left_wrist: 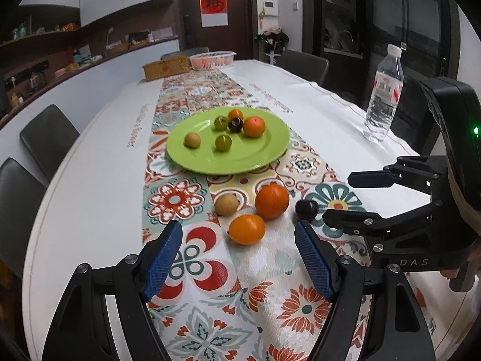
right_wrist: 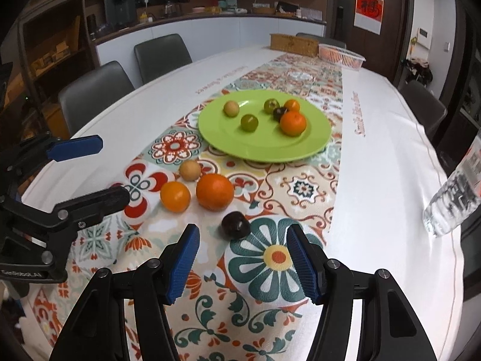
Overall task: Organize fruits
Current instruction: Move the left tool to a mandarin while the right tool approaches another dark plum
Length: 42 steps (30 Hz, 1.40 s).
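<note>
On the left, the left gripper (left_wrist: 239, 258) hangs over the patterned runner (left_wrist: 210, 270) with its blue pads spread apart and nothing between them. It is aimed at the small orange (left_wrist: 247, 229), which lies just beyond the fingertips, so the wide gap reads as a setting chosen to straddle that fruit.

Just past it on the cloth sit a tan round fruit (left_wrist: 227, 205) and a bigger orange (left_wrist: 272, 201), close together but apart from the small one. Beyond them the green plate (left_wrist: 210, 162) sits in the middle of the runner, already carrying six pieces: a tan fruit, two green ones, a dark one and two oranges (the far orange is half hidden behind the dark fruit). That suggests the plate is the gathering place and the four loose fruits are what remains.

Further right, the dark plum (right_wrist: 236, 225) rests at the edge of a large flower print, right ahead of the right gripper (right_wrist: 242, 260). This gripper too is parted and empty, its pads set somewhat narrower, which suits the smaller plum.

At the far right a water bottle (left_wrist: 383, 96) stands upright on the white tablecloth (left_wrist: 90, 195), well clear of both tools.
</note>
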Available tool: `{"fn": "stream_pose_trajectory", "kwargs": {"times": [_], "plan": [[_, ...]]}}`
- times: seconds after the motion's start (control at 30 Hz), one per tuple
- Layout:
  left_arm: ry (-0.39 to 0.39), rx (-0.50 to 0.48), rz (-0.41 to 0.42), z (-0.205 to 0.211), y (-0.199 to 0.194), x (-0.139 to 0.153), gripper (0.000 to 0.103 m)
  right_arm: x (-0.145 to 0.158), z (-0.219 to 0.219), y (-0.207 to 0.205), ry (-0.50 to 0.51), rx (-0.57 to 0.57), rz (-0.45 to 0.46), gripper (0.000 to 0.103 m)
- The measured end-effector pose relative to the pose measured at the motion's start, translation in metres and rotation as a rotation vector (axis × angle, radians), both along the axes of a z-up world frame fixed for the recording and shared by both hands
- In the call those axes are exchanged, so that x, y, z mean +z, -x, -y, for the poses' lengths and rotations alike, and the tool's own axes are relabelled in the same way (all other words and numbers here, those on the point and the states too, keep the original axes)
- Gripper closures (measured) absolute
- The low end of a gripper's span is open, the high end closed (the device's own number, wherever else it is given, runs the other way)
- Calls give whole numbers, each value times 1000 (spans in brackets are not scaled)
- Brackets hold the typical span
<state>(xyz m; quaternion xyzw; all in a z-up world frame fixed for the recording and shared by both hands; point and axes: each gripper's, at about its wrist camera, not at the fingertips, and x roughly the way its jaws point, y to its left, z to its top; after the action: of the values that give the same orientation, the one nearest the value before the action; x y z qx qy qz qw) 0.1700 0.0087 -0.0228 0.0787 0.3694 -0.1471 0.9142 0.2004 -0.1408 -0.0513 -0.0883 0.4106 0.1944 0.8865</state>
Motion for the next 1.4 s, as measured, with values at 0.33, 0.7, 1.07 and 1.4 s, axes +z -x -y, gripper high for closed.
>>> {"fn": "stream_pose_trajectory", "kwargs": {"times": [0.33, 0.7, 1.07, 1.4], "plan": [[-20, -31, -63, 2, -19, -27, 26, -19, -4, -15, 11, 4, -51, 45], [-18, -40, -102, 5, -36, -44, 28, -35, -8, -30, 3, 7, -97, 54], [10, -50, -147, 14, -50, -52, 57, -39, -12, -36, 1, 22, -107, 61], [25, -24, -169, 11, -50, -52, 64, -37, -17, -33, 4, 40, -99, 73]]}}
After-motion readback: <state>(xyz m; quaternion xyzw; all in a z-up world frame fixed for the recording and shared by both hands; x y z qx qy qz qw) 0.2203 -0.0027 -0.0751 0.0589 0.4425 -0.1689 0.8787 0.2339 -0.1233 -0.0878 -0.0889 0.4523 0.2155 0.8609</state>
